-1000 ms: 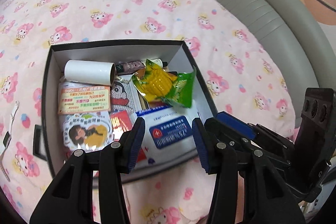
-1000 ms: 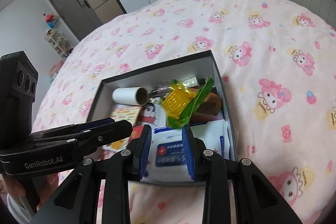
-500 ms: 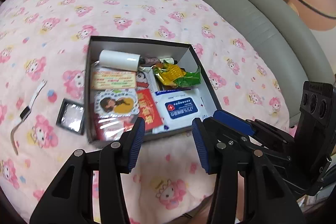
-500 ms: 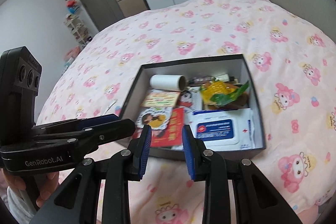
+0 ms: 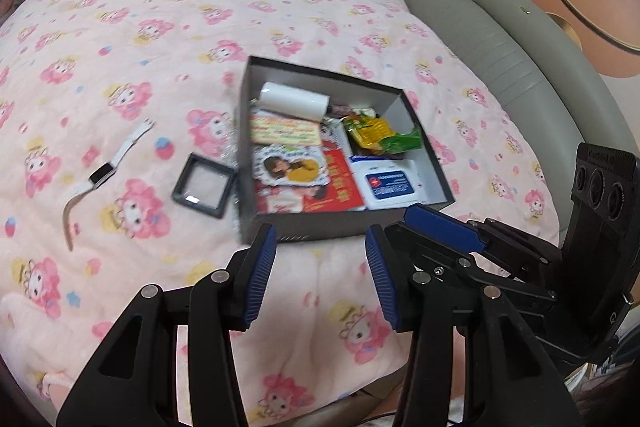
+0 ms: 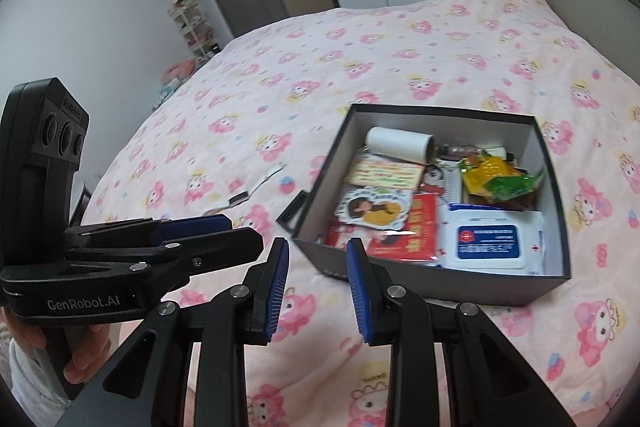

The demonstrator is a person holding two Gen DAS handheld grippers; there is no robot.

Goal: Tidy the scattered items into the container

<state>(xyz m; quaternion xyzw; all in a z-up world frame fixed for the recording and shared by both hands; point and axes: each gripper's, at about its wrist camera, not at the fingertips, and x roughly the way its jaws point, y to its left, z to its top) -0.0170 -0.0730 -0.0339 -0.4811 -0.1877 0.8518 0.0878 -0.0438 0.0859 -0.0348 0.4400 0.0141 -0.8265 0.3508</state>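
Observation:
A dark open box (image 5: 340,227) (image 6: 440,285) sits on the pink bedspread and holds a white roll (image 5: 294,103), printed cards, a yellow-green snack bag (image 5: 380,135) and a wipes pack (image 5: 390,183). Left of the box lie a small black square case (image 5: 204,185) and a white smartwatch (image 5: 106,173) (image 6: 244,195). My left gripper (image 5: 320,251) hovers open and empty just before the box's near wall. My right gripper (image 6: 316,255) is open and empty too, off the box's near left corner. Each gripper shows in the other's view.
The pink cartoon-print bedspread (image 5: 160,27) covers the whole bed. A grey padded headboard (image 5: 500,39) curves along the right. A wardrobe and shelves (image 6: 192,23) stand past the bed's far side. A hand (image 6: 80,359) holds the left gripper's handle.
Both grippers have drawn back from over the box, so it looks smaller and farther. The square case and the smartwatch on the left have come into view.

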